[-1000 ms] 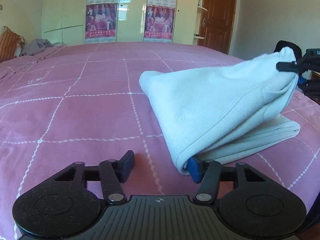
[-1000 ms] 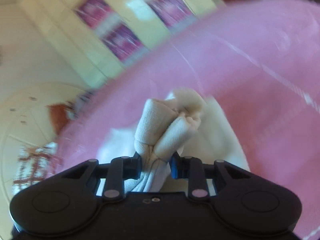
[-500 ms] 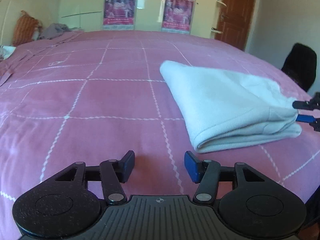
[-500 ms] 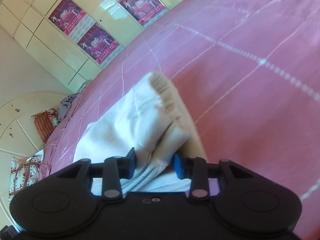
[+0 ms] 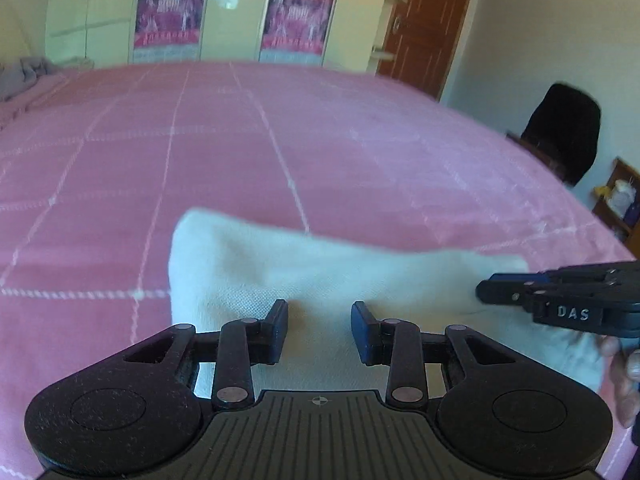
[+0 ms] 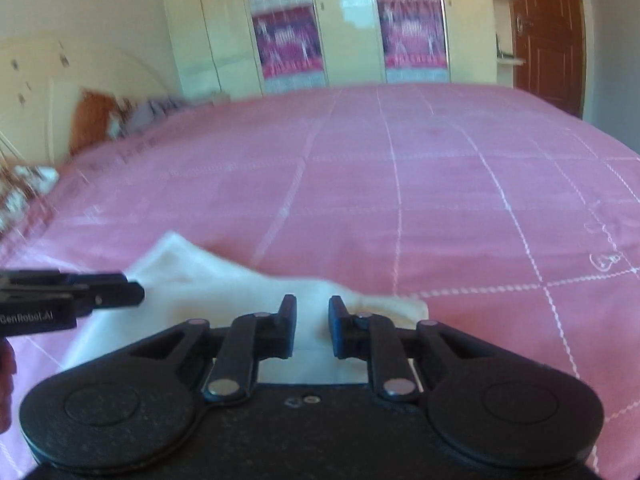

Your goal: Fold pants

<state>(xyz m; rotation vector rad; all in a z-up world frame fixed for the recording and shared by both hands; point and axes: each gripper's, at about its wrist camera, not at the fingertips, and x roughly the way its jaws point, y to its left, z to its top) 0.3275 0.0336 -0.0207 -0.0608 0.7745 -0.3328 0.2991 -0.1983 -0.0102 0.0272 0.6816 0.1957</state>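
The white pants (image 5: 320, 276) lie folded in a flat bundle on the pink bedspread (image 5: 240, 152). My left gripper (image 5: 319, 330) hovers over the bundle's near edge. Its jaws are closing with a clear gap, and nothing is pinched between them. My right gripper (image 6: 313, 320) sits over the pants (image 6: 192, 276) at their right end; its jaws are closing to a narrow gap with only cloth below them. Each gripper shows in the other's view: the right gripper (image 5: 500, 292) at the bundle's right end, the left gripper (image 6: 128, 294) at its left.
The bed fills both views, with a cream wardrobe (image 5: 232, 12) carrying pink posters behind it. A brown door (image 5: 424, 24) stands at the back right. A black chair (image 5: 564, 132) and a small shelf (image 5: 620, 204) flank the bed's right side. An orange pillow (image 6: 92, 120) and loose clothes lie far left.
The right gripper let go of the raised pants end, rolled level and narrowed. The pants now lie flat. My left gripper moved right, from bare bedspread to over the bundle, its jaws narrower.
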